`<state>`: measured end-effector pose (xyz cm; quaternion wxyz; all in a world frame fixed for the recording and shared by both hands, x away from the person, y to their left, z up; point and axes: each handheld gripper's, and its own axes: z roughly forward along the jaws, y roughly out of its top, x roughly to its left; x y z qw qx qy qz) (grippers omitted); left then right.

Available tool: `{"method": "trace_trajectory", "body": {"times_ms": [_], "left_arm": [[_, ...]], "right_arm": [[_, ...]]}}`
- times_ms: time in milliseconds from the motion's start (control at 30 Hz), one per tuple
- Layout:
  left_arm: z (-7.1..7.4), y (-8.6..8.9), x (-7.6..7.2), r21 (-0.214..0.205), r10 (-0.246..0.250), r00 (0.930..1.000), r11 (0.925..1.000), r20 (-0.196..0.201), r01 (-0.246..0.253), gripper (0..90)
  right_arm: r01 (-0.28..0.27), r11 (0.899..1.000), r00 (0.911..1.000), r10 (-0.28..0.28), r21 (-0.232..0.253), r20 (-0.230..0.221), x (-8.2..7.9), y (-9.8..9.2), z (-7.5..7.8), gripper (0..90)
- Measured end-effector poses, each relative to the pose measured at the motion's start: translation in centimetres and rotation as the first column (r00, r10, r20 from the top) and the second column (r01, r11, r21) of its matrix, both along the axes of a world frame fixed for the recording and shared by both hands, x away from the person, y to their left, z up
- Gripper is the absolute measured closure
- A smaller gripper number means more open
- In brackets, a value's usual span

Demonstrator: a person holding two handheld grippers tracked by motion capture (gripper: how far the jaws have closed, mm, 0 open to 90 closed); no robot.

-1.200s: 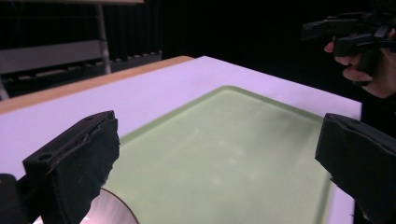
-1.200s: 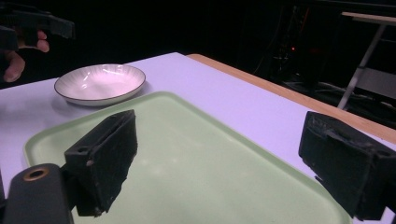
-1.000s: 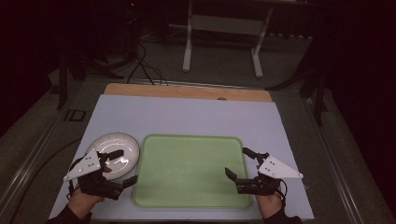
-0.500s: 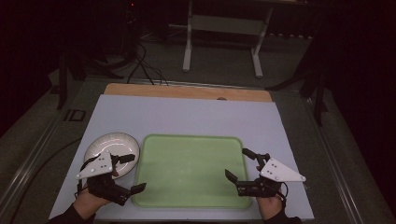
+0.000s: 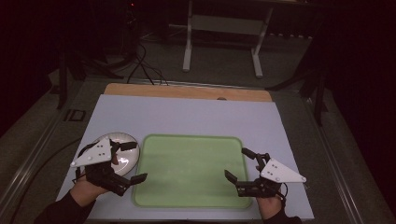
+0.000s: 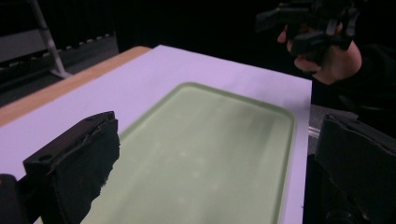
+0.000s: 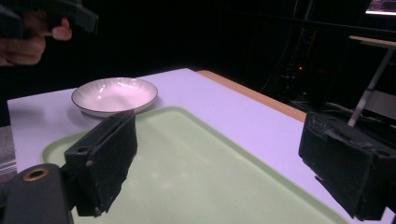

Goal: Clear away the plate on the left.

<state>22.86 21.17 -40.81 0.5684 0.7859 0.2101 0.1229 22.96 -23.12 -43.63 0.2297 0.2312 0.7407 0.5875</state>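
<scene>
Both jaw pairs wide apart, nothing held, at the tray's two near corners.

My left gripper [image 5: 132, 162] hangs open over the tray's [image 5: 187, 205] left edge, the white plate [image 5: 127, 157] just behind it, touching or nearly touching that rim. My right gripper [image 5: 239, 166] gapes over the right edge. Tray and plate hold nothing; the tray lies flat on the pale table [image 5: 187, 116], with free surface beyond it to the wooden far edge [image 5: 187, 91]. The room around is dark.

You see a matt pale-green plastic tray [image 5: 191, 163], a glossy white ribbed ceramic dish [image 7: 114, 95], and a smooth lilac tabletop [image 5: 187, 116] edged in wood.
</scene>
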Motion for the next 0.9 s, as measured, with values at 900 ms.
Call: {"method": "trace_trajectory", "body": {"times_ms": [900], "left_arm": [[3.7, 1.2, 1.2, 0.03, 0.042, 0.9991, 0.9986, 0.01, -0.042, 0.0]], "right_arm": [[0.006, 1.0, 1.0, -0.006, -0.004, 0.003, 0.0, 0.0, 0.0, 11.4]]}}
